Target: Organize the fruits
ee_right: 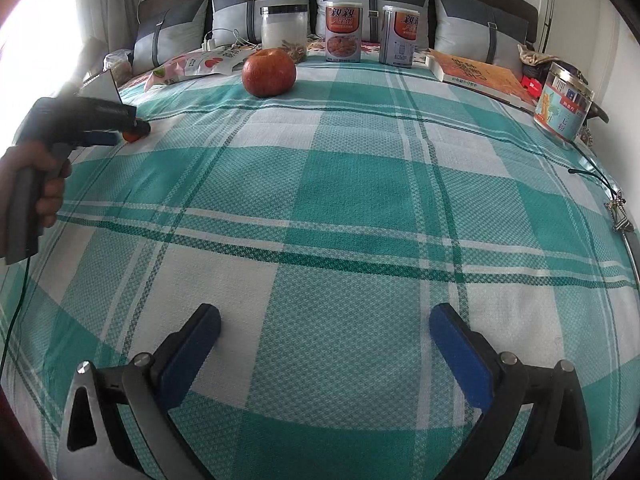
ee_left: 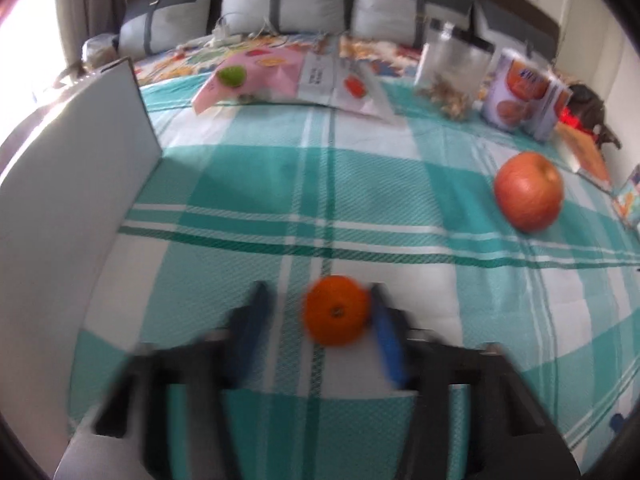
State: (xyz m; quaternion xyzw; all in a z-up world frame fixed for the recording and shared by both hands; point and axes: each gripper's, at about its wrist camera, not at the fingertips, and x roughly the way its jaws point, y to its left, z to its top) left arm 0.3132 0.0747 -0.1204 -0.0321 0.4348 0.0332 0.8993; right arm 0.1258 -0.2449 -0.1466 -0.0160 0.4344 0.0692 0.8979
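Left wrist view: left gripper (ee_left: 320, 304) around the orange (ee_left: 337, 310) on the checked bedspread (ee_left: 360, 184).
Step in hand, as I judge it: picking up the first fruit. Right pad touches the orange; a gap shows on the left side, frame blurred, so a firm grip cannot be confirmed. Next move calls for full closure, then a lift. Apple (ee_left: 529, 191) lies well apart, untouched, farther up the bed. Right gripper (ee_right: 325, 328) hangs with jaws wide, holding nothing.

Teal-and-white plaid bedspread (ee_right: 340, 184); bright orange mandarin (ee_left: 337, 310); red-streaked apple (ee_right: 268, 72); grey two-tone pillows (ee_right: 260, 12) at the bed's head.
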